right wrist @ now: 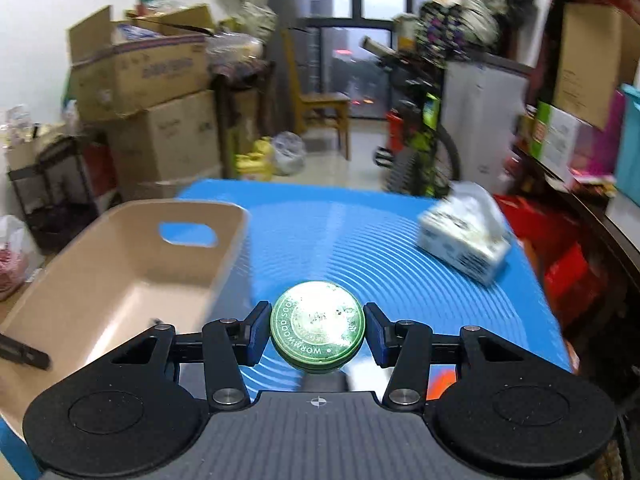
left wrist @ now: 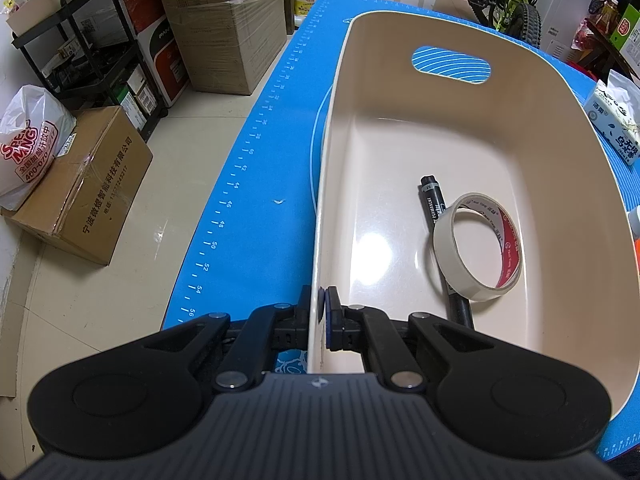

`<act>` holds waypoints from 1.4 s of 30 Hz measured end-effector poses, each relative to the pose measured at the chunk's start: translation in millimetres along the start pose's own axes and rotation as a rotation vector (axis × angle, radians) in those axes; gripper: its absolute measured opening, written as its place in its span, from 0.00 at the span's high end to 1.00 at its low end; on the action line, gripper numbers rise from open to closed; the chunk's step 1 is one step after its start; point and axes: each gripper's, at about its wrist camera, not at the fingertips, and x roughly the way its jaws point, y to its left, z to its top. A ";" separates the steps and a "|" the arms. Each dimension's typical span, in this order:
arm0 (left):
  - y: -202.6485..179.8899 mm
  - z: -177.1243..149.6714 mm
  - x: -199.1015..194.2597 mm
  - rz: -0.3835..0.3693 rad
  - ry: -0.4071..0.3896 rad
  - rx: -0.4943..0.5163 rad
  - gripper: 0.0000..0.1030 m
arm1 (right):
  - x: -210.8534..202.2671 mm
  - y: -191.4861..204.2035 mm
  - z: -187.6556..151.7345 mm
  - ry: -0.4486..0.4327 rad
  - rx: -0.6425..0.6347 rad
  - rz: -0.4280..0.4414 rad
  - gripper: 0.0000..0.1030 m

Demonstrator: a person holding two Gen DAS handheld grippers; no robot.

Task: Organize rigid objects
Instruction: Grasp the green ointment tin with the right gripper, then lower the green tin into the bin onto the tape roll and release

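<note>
A beige plastic bin with a handle cut-out stands on the blue mat. Inside it lie a black permanent marker and a roll of white tape resting on the marker. My left gripper is shut on the bin's near left wall. In the right wrist view my right gripper is shut on a round green tin, held above the mat to the right of the bin. The marker's end shows in the bin.
A tissue pack lies on the mat's right side, also seen in the left wrist view. Cardboard boxes, a black shelf cart and a bicycle stand on the floor around the table.
</note>
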 end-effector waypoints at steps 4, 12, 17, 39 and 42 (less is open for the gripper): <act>0.5 0.0 -0.2 -0.001 -0.001 -0.001 0.93 | 14.7 31.0 15.2 -0.019 -0.027 0.060 0.47; -0.5 0.9 -2.0 0.003 -0.002 0.005 0.94 | 39.8 95.9 21.2 0.018 -0.125 0.165 0.47; -1.4 0.4 -1.7 0.005 -0.003 0.007 0.94 | 53.9 121.8 19.3 0.089 -0.161 0.190 0.47; -3.8 1.1 -1.9 0.007 -0.003 0.010 0.94 | 101.1 149.5 -5.8 0.501 -0.221 0.177 0.47; -3.2 1.0 -1.8 0.009 -0.005 0.011 0.94 | 95.3 145.1 -3.3 0.469 -0.190 0.187 0.36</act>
